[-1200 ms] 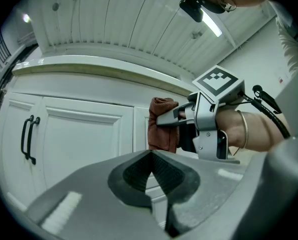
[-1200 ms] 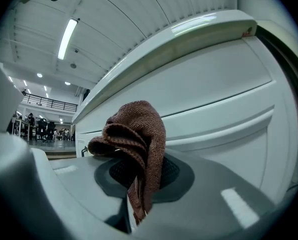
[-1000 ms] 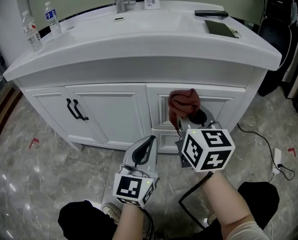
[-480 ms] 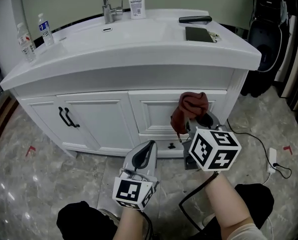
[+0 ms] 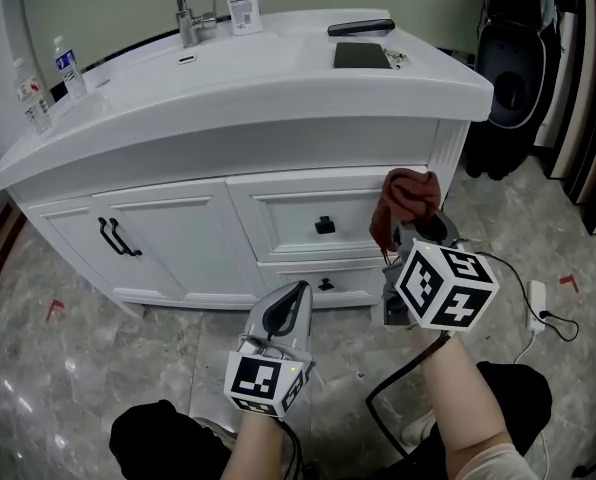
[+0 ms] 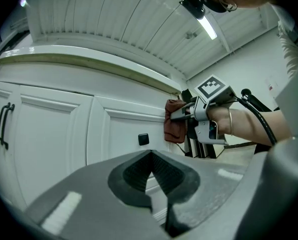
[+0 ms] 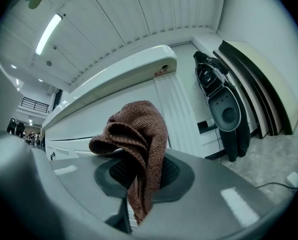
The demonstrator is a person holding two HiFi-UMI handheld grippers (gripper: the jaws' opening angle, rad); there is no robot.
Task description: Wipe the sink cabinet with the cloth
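Observation:
The white sink cabinet [image 5: 218,228] stands in front of me, with drawers at the right and doors at the left. A reddish-brown cloth [image 5: 404,204] hangs bunched against the right end of the upper drawer front, with my right gripper [image 5: 410,240] shut on it. In the right gripper view the cloth [image 7: 139,144] droops between the jaws, with the cabinet [image 7: 114,109] behind it. My left gripper [image 5: 284,306] is shut and holds nothing, low in front of the lower drawer. The left gripper view shows its shut jaws [image 6: 151,184], the drawer front [image 6: 126,134] and the cloth [image 6: 175,126].
On the countertop [image 5: 278,73] stand a faucet [image 5: 178,3], a soap bottle [image 5: 242,8], two water bottles [image 5: 40,88], a dark tablet [image 5: 361,55] and a remote [image 5: 360,27]. A black bag [image 5: 513,58] leans at the right. A cable [image 5: 533,303] lies on the marble floor.
My right gripper has carried the cloth rightward along the upper drawer front, uncovering the black knob. The head view has swung to the right; the left gripper keeps its place.

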